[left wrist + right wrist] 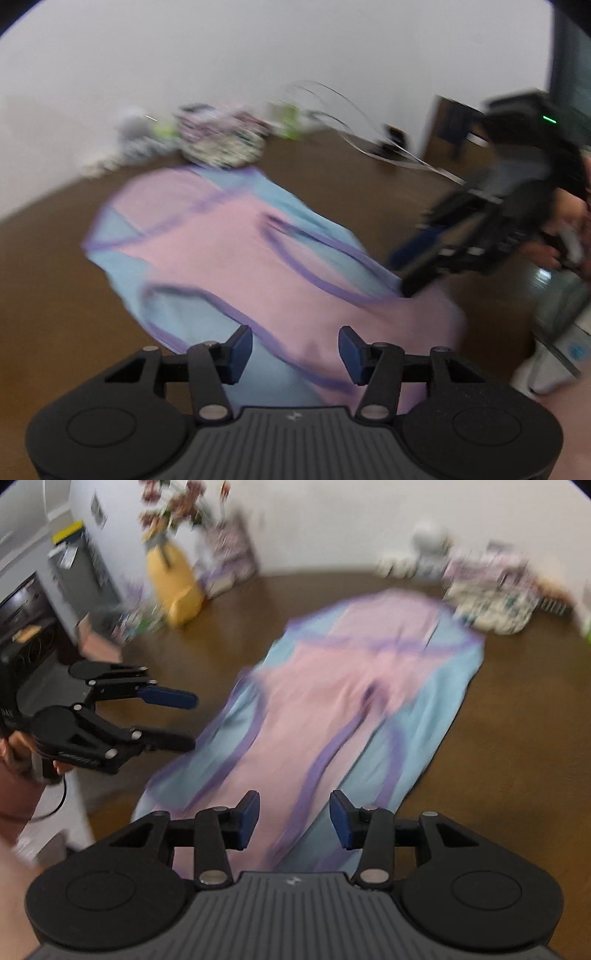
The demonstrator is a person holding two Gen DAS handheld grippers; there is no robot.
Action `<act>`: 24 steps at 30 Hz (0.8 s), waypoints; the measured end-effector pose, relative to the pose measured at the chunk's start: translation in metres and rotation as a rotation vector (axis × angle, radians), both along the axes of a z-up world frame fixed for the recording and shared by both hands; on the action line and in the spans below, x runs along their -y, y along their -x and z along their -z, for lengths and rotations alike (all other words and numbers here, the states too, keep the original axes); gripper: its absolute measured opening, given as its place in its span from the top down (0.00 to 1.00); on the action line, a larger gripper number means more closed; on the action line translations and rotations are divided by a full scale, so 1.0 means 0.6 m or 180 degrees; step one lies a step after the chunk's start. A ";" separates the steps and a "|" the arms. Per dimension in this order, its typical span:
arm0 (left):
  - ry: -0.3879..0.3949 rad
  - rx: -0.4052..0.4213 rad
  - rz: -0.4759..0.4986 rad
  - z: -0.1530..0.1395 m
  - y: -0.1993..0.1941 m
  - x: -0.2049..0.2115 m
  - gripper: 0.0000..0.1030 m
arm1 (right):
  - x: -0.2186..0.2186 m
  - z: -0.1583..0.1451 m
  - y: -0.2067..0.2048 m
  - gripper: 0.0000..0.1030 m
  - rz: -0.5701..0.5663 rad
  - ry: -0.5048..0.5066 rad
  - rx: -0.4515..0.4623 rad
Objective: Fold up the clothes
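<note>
While both views were badly blurred, the brown table (517,738) was plain enough, taking up most of each. On it lay the garment (332,716), pink down the middle, light blue at the sides, purple trim along the seams, spread flat and long from the near edge toward the far wall. I couldn't tell what kind of garment it was.

At the far end, just beside the cloth, sat a patterned bundle (491,598), too smeared to read. A yellow bag (177,587) stood by the wall on the left of the right wrist view, well apart from the garment.

Left gripper (295,354) hovered over the near part of the cloth, jaws wide apart, nothing between them. Right gripper (293,819) also over the near end, jaws apart, empty. In the left wrist view the right gripper (424,266) reached to the garment's right edge; touching or not, couldn't tell. A hand (569,236) gripped its handle.
</note>
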State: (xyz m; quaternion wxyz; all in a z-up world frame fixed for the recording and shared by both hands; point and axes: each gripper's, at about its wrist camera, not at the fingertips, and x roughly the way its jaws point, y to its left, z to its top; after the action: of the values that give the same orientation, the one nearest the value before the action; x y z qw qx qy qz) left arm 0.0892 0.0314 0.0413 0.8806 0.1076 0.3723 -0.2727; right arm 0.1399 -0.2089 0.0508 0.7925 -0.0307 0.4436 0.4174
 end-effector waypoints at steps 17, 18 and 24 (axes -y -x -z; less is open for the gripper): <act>0.0410 -0.0478 0.0148 0.002 0.072 -0.039 0.99 | 0.036 -0.003 0.037 0.98 -0.0557 -0.0302 -0.0108; 0.0466 -0.0464 0.0138 -0.001 0.077 -0.048 0.99 | 0.044 -0.002 0.043 0.98 -0.0610 -0.0324 -0.0104; 0.0599 -0.0584 0.0095 0.013 0.067 -0.062 0.94 | 0.045 0.037 0.038 0.98 -0.0681 -0.0192 -0.0317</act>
State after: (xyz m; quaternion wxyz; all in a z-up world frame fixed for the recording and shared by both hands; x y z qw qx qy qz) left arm 0.0490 0.0683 0.0335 0.8449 0.0046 0.4224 -0.3283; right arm 0.1172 -0.2361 0.0289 0.7210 -0.0333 0.4639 0.5137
